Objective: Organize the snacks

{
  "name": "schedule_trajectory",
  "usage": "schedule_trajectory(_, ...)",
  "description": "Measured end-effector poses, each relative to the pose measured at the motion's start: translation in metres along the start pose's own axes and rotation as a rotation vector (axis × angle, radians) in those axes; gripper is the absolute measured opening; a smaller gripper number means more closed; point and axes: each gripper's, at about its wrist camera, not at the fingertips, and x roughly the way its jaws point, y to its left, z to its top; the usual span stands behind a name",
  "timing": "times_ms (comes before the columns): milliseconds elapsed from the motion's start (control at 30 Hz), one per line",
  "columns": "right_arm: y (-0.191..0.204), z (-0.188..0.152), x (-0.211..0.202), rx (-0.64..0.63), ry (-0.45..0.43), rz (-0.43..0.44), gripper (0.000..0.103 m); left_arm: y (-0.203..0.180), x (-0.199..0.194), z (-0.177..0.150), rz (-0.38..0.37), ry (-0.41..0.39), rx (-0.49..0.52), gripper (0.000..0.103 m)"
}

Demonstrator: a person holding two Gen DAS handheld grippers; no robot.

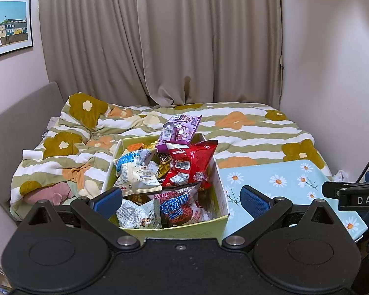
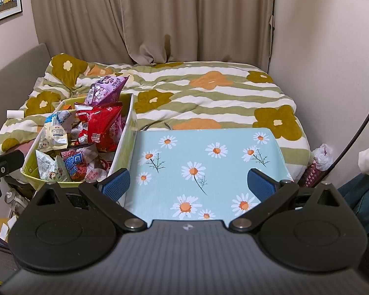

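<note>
On the bed (image 2: 209, 93), at its near edge, a green-and-white box (image 1: 219, 196) stands heaped with snack packets: a purple bag (image 1: 178, 129) rides highest, a red bag (image 1: 190, 164) leans below it, a white-and-blue packet (image 1: 135, 172) lies left. Just beside it sits the daisy-print worktop (image 2: 209, 162), bare of snacks (either cleared into the box, or waiting to receive them). Both the left gripper (image 1: 182, 200) and the right gripper (image 2: 188, 180) hover with fingers spread wide, grasping nothing. Whichever way it goes, pinching any crinkly bag near its sealed edge would likely serve best, without toppling the pile.
</note>
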Motion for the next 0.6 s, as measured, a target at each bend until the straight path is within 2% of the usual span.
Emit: schedule_trajectory(600,0.0003,-0.0008,0.0013,0.002,0.004,-0.002,0.103,0.0009,-0.0010,0.0003,0.003,0.000,-0.002,0.103)
